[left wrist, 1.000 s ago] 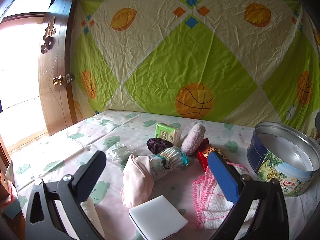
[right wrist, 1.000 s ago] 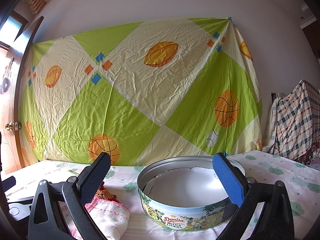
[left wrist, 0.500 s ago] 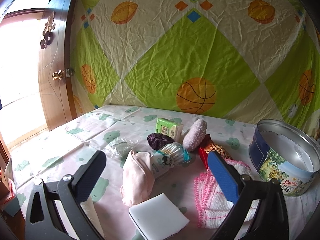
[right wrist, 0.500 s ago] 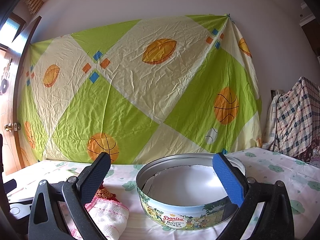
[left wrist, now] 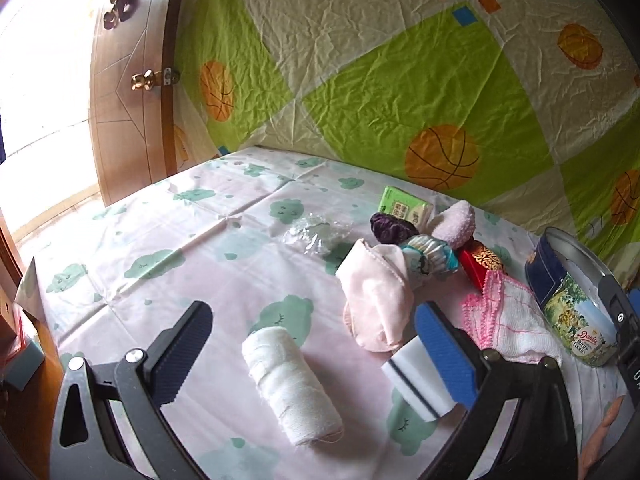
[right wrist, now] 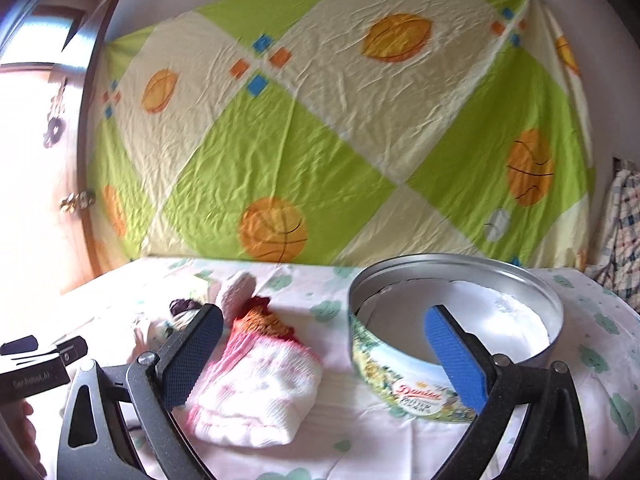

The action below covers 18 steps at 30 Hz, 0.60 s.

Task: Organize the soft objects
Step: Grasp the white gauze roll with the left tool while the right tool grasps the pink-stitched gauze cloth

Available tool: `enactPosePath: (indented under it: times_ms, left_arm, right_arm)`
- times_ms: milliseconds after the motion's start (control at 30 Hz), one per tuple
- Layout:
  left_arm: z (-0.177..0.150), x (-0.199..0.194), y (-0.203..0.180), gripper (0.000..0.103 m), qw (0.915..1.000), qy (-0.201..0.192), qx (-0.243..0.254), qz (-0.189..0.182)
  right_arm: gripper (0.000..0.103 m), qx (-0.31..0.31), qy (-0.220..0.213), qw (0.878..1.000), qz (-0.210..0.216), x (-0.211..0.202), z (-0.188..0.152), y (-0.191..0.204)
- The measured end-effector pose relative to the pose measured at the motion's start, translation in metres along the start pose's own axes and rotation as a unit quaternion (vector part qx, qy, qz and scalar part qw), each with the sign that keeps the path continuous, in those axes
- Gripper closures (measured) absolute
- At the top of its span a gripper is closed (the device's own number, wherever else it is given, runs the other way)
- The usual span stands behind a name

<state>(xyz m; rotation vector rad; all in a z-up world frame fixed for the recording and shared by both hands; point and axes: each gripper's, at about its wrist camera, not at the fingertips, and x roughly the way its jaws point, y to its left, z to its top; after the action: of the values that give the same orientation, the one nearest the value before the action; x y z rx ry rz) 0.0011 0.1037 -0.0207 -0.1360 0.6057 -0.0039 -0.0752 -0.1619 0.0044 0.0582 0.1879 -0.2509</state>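
Note:
My left gripper (left wrist: 316, 356) is open and empty above a white gauze roll (left wrist: 290, 386) that lies between its fingers. A white sponge block (left wrist: 416, 384), a pink pouch (left wrist: 376, 300) and a pink-edged white cloth (left wrist: 508, 324) lie to its right, with a pile of small soft items (left wrist: 424, 236) behind. My right gripper (right wrist: 324, 356) is open and empty, between the folded pink-edged cloth (right wrist: 256, 392) and the open round cookie tin (right wrist: 456, 280). The tin also shows in the left wrist view (left wrist: 572, 304).
The table has a pink cloth with green clouds (left wrist: 160, 256). A patterned sheet (right wrist: 320, 120) hangs behind. A wooden door (left wrist: 128, 80) stands at the left. A crumpled clear plastic wrap (left wrist: 316, 232) lies mid-table. Plaid fabric (right wrist: 624, 220) hangs at the far right.
My left gripper has swung left and tilted down, so the gauze roll now lies between its fingers. My right gripper has tilted down and turned left, bringing the cloth and pile into view.

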Motion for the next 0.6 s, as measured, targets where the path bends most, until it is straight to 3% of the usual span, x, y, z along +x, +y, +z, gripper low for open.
enactPosePath:
  times_ms: [167, 333, 433, 567, 600]
  left_arm:
    - [-0.009, 0.018, 0.014, 0.001, 0.9984, 0.056, -0.012, 0.002]
    - [-0.015, 0.042, 0.022, 0.003, 0.9930, 0.110, -0.044, 0.000]
    - [-0.013, 0.048, 0.021, 0.004, 0.9927, 0.113, -0.041, 0.009]
    - [-0.010, 0.053, 0.022, 0.009, 0.9928, 0.114, -0.034, 0.015]
    - [-0.011, 0.053, 0.022, 0.012, 0.9929, 0.114, -0.028, 0.018]
  right_arm:
    - [0.001, -0.081, 0.079, 0.992, 0.054, 0.019, -0.012, 0.040]
    - [0.001, -0.099, 0.175, 0.977, 0.064, 0.058, -0.019, 0.059]
    - [0.002, -0.098, 0.234, 0.966, 0.052, 0.083, -0.028, 0.061]
    - [0.013, -0.086, 0.316, 0.943, 0.056, 0.116, -0.046, 0.064]
    - [0.021, -0.084, 0.336, 0.936, 0.061, 0.123, -0.051, 0.064]
